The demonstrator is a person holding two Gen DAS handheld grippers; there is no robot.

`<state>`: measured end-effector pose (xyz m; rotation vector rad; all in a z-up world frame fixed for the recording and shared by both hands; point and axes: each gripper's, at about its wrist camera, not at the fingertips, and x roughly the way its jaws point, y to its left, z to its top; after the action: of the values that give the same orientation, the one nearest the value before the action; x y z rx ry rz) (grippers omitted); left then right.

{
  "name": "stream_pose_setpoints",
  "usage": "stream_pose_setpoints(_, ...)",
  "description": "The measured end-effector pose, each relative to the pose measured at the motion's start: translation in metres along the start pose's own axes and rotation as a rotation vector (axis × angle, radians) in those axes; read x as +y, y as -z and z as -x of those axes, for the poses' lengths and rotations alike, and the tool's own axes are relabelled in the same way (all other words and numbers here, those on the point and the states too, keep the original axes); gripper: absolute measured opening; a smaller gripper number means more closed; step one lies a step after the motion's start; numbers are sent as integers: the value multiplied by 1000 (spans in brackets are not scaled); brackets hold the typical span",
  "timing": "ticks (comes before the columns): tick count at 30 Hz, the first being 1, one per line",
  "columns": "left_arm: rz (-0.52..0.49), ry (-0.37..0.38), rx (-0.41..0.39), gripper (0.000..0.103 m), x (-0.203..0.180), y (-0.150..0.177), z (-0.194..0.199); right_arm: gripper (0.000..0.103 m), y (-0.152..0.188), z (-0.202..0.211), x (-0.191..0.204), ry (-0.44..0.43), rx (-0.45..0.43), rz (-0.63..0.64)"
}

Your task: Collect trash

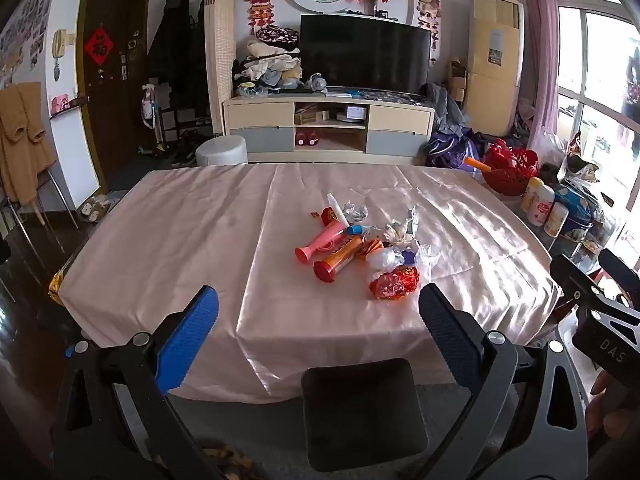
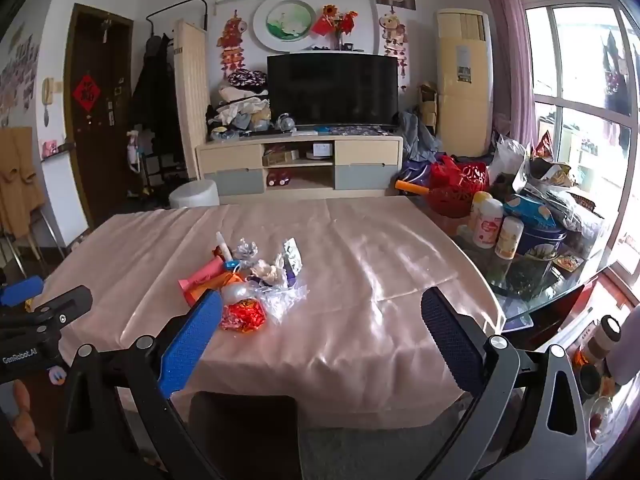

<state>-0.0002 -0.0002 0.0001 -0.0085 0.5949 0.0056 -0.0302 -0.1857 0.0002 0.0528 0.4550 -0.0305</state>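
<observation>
A heap of trash lies in the middle of the table with the pink cloth (image 1: 168, 240): a pink tube (image 1: 320, 242), an orange tube with a red cap (image 1: 338, 259), a crumpled red wrapper (image 1: 394, 283), clear and silver wrappers (image 1: 400, 236) and a white stick (image 1: 335, 209). The heap also shows in the right wrist view, with the red wrapper (image 2: 243, 316) nearest. My left gripper (image 1: 318, 310) is open and empty, held before the table's near edge. My right gripper (image 2: 322, 314) is open and empty, to the right of the left one.
A black chair back (image 1: 362, 412) stands at the table's near edge. Bottles (image 2: 490, 224), a blue tin (image 2: 538, 236), a red basket (image 2: 456, 196) and bags crowd the glass table end on the right. A TV cabinet (image 1: 328, 128) and white stool (image 1: 222, 152) stand behind.
</observation>
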Motion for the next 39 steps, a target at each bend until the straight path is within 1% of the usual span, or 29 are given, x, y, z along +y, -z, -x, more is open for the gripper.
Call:
stream_pose_setpoints(5,5,-1,4,95,-2,1,1,100,1,-3,-4,-12,14,-16)
stream_pose_setpoints(9,22,11,26,95,1,3,-5,100,3,-2,-2,-20,16,-26)
stream_pose_setpoints(10,25,13,29,95,0,1,-5,100,0,-2,-6,-17,26,-35)
stream_pose_setpoints(15,19,12,23,95,-5,2,0,100,1,-3,-6,-22,30,-39)
stream_pose_setpoints(17,33,17,33,95,2,2,-5,100,1,-4,-5,-22,32,-39)
stream_pose_setpoints(39,23,3,39,95,3,9,-9,100,5,-5,1,-38,42,-37)
